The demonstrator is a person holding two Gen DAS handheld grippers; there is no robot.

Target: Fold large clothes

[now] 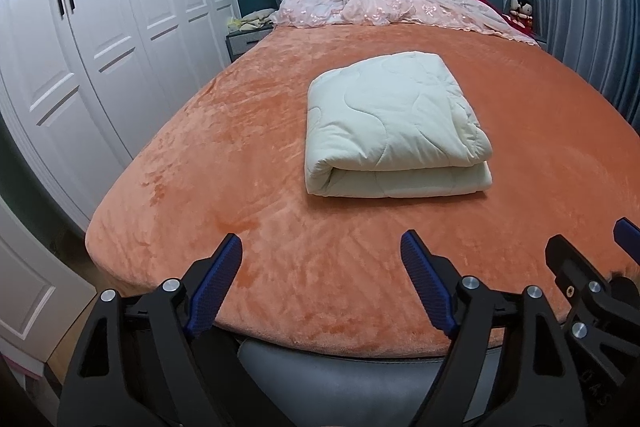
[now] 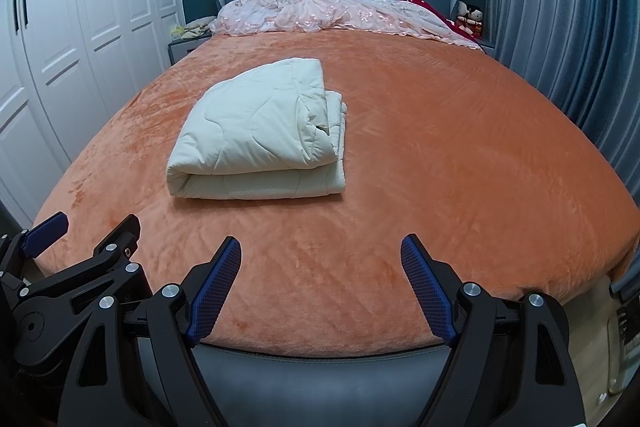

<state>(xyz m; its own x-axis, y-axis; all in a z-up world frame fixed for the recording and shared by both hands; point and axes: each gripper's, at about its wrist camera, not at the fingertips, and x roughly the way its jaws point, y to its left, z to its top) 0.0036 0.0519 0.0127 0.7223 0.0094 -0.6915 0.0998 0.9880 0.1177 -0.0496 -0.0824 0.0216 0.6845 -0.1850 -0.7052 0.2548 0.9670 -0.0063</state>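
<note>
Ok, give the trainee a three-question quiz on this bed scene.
1. True or false: the white quilt lies folded on the orange bedspread.
2. What lies between the left tongs? A) the quilt B) nothing C) pink fabric
3. What stands left of the bed?

Key: 1 true. 2 B; the right tongs hold nothing either. 3 the white wardrobe.
</note>
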